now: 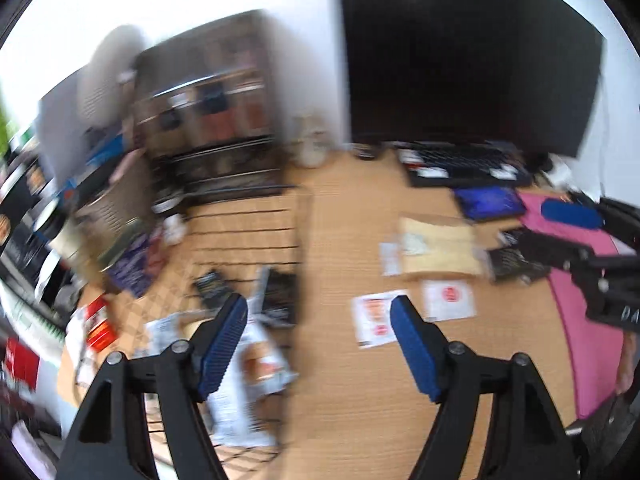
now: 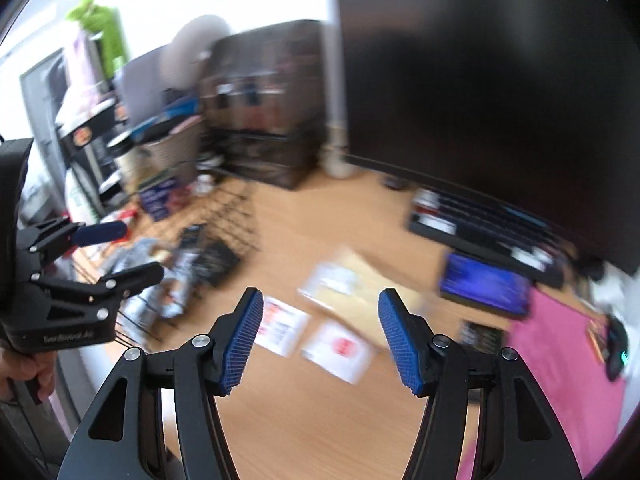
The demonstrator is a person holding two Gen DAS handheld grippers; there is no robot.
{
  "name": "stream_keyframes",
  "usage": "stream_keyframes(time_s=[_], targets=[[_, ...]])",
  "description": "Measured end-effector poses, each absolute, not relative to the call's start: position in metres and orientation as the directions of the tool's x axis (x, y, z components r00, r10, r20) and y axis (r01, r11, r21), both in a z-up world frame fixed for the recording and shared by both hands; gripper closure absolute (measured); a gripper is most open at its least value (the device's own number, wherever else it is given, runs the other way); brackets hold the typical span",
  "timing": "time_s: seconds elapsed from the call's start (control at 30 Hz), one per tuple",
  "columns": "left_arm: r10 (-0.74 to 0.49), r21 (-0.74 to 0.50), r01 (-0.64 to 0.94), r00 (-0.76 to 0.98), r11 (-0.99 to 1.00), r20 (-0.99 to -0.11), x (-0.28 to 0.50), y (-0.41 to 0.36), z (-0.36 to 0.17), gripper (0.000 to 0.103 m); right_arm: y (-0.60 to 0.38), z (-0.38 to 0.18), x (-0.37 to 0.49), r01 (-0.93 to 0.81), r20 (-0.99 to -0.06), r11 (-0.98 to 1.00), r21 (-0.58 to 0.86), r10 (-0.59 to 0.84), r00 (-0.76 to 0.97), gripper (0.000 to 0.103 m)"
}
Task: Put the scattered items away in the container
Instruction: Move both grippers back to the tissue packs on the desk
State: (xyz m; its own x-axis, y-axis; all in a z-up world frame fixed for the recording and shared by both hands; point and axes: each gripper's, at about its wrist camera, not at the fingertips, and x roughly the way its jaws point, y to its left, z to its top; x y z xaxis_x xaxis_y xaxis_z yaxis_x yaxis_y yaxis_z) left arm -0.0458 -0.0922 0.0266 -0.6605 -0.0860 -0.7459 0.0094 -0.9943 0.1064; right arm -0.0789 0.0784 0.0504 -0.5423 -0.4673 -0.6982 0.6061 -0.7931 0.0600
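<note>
**Wood desk, wire basket part filled, both grippers empty**

Wood-grain desk point(image 1: 352, 400) spreads under both cameras, blurred by motion. A big dark monitor point(image 1: 460, 60) stands at its far edge, a black keyboard point(image 1: 468, 162) below it. A pink mat point(image 1: 580, 320) lies on the desk's right side.

The black wire basket point(image 1: 248, 216) sits at the left of the desk; several packets point(image 1: 256, 364) already lie in it, dark ones and pale ones. Out on the bare wood, well apart from the basket, rest a tan envelope point(image 1: 440, 246) and, near it, two white packets with red print point(image 1: 450, 300).

The left gripper point(image 1: 318, 344) is spread wide, with nothing between its blue pads. The right gripper point(image 2: 320, 340) is likewise parted and empty, above the white packets.
</note>
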Motion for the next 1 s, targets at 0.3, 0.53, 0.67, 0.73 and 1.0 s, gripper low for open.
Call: stream_keyframes(time_s=[0.3, 0.53, 0.67, 0.73, 1.0], targets=[[0.018, 0.096, -0.173, -0.56, -0.98, -0.828, -0.097, 0.013, -0.037, 0.026, 0.188, -0.001, -0.117, 0.44, -0.769, -0.896, 0.061, -0.323, -0.551, 0.043], [0.043, 0.089, -0.232, -0.51, -0.969, -0.859, -0.132, 0.053, -0.068, 0.026, 0.216, -0.049, -0.15, 0.399, -0.827, -0.916, 0.041, -0.255, -0.501, 0.043], [0.049, 0.074, -0.231, -0.485, -0.97, -0.873, -0.153, 0.055, -0.079, 0.026, 0.223, -0.063, -0.168, 0.37, -0.835, -0.928, 0.033, -0.229, -0.5, 0.043], [0.064, 0.058, -0.24, -0.474, -0.969, -0.878, -0.157, 0.057, -0.084, 0.026, 0.224, -0.066, -0.177, 0.361, -0.837, -0.932, 0.039, -0.228, -0.498, 0.043], [0.062, 0.071, -0.278, -0.444, -0.958, -0.894, -0.16, 0.064, -0.095, 0.026, 0.19, -0.066, -0.211, 0.431, -0.824, -0.902, -0.014, -0.234, -0.515, 0.043]])
